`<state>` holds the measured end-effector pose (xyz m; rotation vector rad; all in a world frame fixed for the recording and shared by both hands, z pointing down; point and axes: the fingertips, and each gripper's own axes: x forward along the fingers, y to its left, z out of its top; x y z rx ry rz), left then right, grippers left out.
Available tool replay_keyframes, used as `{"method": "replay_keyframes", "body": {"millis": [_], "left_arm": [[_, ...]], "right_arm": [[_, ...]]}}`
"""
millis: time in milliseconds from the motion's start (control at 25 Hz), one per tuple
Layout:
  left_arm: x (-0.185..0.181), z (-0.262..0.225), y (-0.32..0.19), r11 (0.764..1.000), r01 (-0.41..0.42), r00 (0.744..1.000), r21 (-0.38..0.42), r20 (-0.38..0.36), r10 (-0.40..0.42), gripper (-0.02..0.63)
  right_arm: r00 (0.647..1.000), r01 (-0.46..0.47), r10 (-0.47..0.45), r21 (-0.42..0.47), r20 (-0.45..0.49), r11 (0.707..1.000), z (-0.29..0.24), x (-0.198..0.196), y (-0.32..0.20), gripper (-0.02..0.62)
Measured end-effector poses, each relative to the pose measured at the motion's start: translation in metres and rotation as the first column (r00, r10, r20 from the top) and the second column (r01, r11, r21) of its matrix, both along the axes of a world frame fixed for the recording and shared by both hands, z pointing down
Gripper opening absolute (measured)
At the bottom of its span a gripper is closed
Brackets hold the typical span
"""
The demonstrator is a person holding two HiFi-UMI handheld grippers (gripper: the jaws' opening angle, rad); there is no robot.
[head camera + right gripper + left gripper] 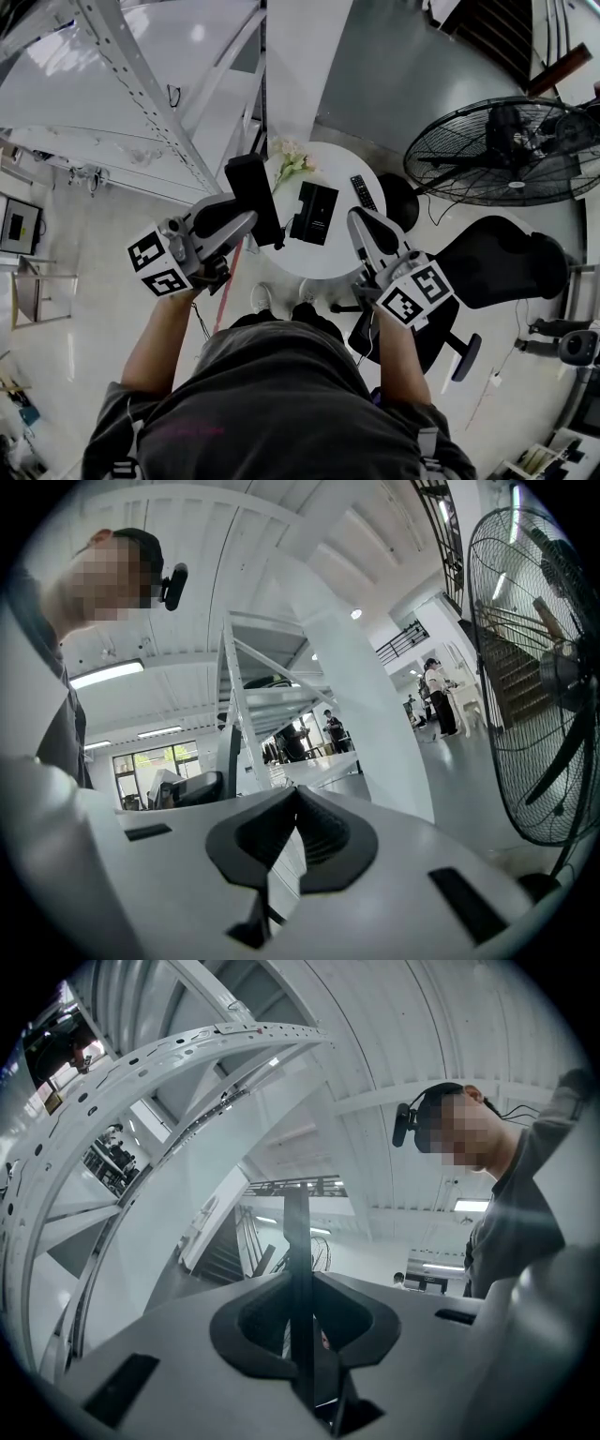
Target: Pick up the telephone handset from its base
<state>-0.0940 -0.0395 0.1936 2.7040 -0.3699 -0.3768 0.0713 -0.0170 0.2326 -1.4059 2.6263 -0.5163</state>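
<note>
**A:** Which claw carries the work here?

**B:** The left gripper [248,221]. Its jaws stand about half closed, pressed on the two flats of the long black plastic telephone handset [253,192]. The handset juts out past the jaws and shows edge-on to the gripper's own camera. The right gripper [360,223] hangs off to the side, jaws brought together on nothing.

**A:** And where is the handset relative to its base?

**B:** Off it, I judge. The flat black rectangular telephone base [314,214] lies by itself in the middle of the small round white table [328,264]. The handset is just left of it, over the table's edge.

**A:** How is the step done well from here?

**B:** Hold the squeeze firm and the wrist quiet, since a slab gripped toward one end may pivot. Lift straight away from the base and watch for a cord; I cannot make one out. Pass clear of the slim black remote control [363,192] and the pale flowers [291,167].
</note>
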Motion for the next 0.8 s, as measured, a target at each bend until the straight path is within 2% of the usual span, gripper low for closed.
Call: {"method": "replay_keyframes", "body": {"millis": [800], "left_arm": [[0.01, 0.013, -0.005, 0.999, -0.009, 1.0, -0.041, -0.004, 0.009, 0.078]], "right_arm": [[1.0, 0.013, -0.013, -0.028, -0.004, 1.0, 0.01, 0.005, -0.006, 0.018]]}}
